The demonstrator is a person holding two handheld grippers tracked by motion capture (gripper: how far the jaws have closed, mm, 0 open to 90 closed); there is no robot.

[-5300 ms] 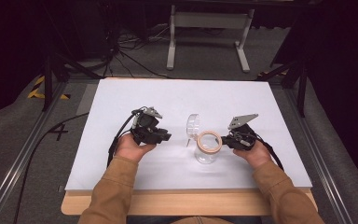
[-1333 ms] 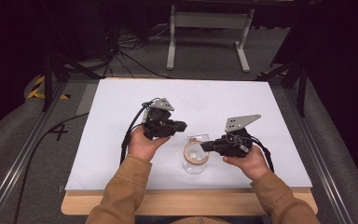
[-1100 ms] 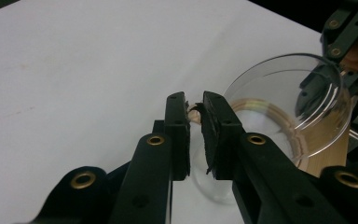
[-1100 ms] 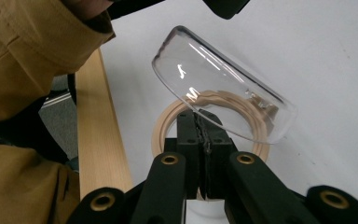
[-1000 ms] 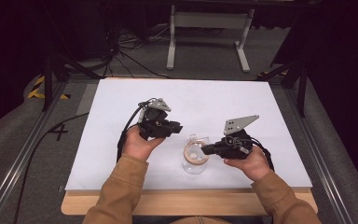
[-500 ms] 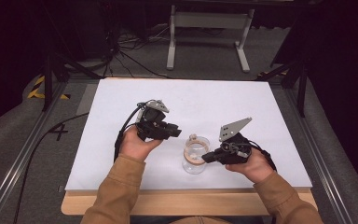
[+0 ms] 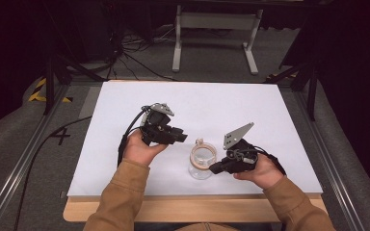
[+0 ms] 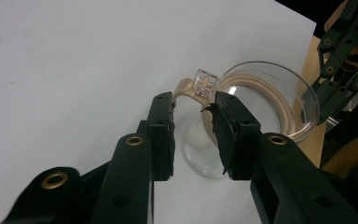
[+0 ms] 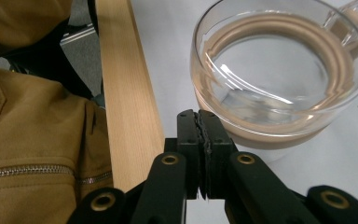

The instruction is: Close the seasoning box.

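Glass jar (image 8: 261, 100) between parted left fingers (image 8: 163, 130)

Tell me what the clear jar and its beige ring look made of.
The clear round jar looks like glass or hard clear plastic: see-through, with glossy highlights along its rim. The beige ring around its mouth looks matte and soft, probably a rubber or silicone seal, though the pictures cannot settle that.
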